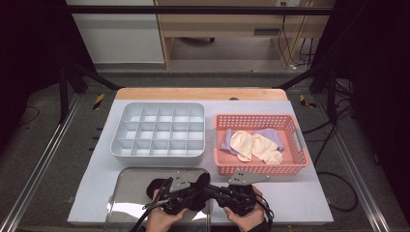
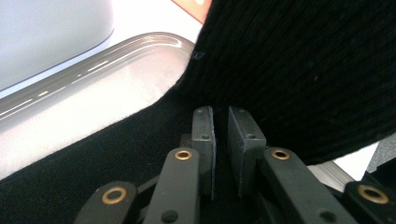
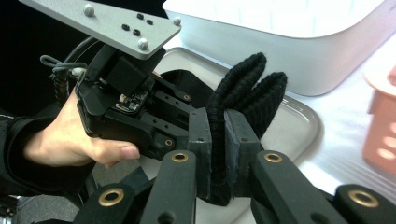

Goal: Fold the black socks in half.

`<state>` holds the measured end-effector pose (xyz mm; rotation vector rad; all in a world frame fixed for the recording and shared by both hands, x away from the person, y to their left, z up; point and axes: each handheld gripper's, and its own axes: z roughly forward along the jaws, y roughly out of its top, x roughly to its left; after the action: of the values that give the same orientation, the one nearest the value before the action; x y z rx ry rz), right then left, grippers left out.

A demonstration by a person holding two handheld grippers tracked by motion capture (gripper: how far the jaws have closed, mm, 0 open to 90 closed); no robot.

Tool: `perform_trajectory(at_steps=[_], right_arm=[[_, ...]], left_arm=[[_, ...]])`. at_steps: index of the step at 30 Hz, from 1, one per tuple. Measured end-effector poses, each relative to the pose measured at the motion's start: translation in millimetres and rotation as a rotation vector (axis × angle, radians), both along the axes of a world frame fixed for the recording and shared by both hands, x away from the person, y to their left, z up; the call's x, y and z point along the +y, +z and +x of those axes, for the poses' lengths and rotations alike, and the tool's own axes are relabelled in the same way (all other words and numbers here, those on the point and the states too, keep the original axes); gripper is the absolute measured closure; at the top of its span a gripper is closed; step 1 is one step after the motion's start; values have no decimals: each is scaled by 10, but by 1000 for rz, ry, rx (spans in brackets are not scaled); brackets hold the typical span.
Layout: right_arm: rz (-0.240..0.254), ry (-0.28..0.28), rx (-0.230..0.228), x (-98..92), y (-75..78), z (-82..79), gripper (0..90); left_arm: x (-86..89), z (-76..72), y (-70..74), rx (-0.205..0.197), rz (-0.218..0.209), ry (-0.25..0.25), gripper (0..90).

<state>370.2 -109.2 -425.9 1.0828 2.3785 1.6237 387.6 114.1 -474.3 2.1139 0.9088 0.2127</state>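
A black knitted sock point(image 1: 155, 186) lies over the metal tray point(image 1: 130, 176) at the near edge of the table. Both grippers meet above it, jaws pointing toward each other. In the left gripper view, my left gripper point(image 2: 222, 137) has its jaws nearly together with the black sock point(image 2: 303, 70) pinched between the pads; more of the cloth hangs in front. In the right gripper view, my right gripper point(image 3: 219, 140) is shut on a folded edge of the sock point(image 3: 247, 88), which stands up past the fingertips. A hand holds the left gripper point(image 3: 140, 107) just beyond.
A grey box point(image 1: 159, 105) with several compartments stands behind the tray. To its right, a pink basket point(image 1: 261, 169) holds cream socks point(image 1: 254, 145) and a lilac one point(image 1: 273, 135). White table covering runs around them.
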Motion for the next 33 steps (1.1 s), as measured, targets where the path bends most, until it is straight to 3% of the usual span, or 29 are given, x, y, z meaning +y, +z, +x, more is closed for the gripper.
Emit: perform_trajectory(at_steps=[5,8,11,14,18,21,26,33], right_arm=[[-1,-18,5,-33,-4,28,824],[-3,-29,5,-62,1,45,824],[-4,-26,10,-63,1,55,824],[-5,-21,13,-29,10,61,823],[-11,-2,7,70,56,82,823],[-15,23,0,207,89,96,823],[-48,78,-7,509,104,116,821],[-86,122,13,928,49,245,820]], left_arm=[[197,8,141,-23,-37,34,807],[449,21,261,-48,-56,76,822],[775,26,340,-80,-42,142,837],[1101,9,312,-88,-10,221,847],[1399,-16,164,-44,-5,290,850],[1430,-11,130,-32,-2,292,852],[1364,-15,71,-24,41,277,848],[1390,-26,65,-22,36,271,861]])
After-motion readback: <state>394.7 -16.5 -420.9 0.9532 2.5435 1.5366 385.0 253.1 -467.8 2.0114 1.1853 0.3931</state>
